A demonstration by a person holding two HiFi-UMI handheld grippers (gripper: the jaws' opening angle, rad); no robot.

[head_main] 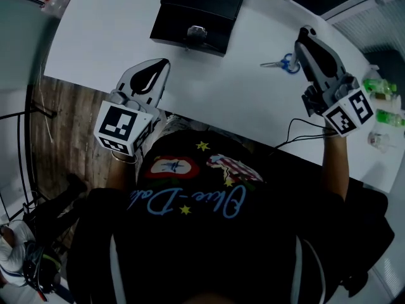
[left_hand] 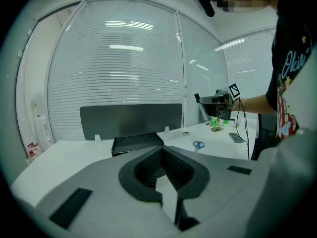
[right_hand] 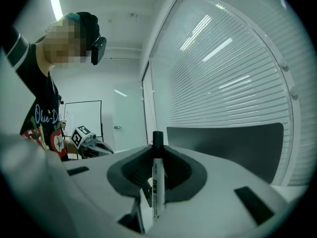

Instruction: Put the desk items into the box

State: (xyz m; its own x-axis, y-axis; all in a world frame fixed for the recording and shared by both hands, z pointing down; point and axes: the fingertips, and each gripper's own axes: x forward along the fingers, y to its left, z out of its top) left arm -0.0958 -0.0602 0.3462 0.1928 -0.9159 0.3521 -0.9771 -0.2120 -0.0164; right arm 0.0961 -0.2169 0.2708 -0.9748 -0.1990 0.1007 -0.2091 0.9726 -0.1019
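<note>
The black box (head_main: 197,8) lies open at the far middle of the white desk (head_main: 101,37); the left gripper view shows this box (left_hand: 136,143) ahead. A small metal-and-black item (head_main: 196,31) sits at its near edge. Blue-handled scissors (head_main: 283,63) lie on the desk to the right of it, the same scissors (left_hand: 198,145) showing beyond my left jaws. My left gripper (head_main: 166,62) hovers over the desk's near edge, its tips (left_hand: 161,148) together with nothing between them. My right gripper (head_main: 305,30), raised near the scissors, is shut on a white marker (right_hand: 157,182) with a black cap, which stands upright in the jaws.
Green items (head_main: 383,94) and a clear object (head_main: 380,141) sit at the desk's right end, with a cable (head_main: 304,128) trailing from the right gripper. A flat dark item (left_hand: 236,137) lies near the desk edge. A window with blinds (left_hand: 119,68) stands behind the desk.
</note>
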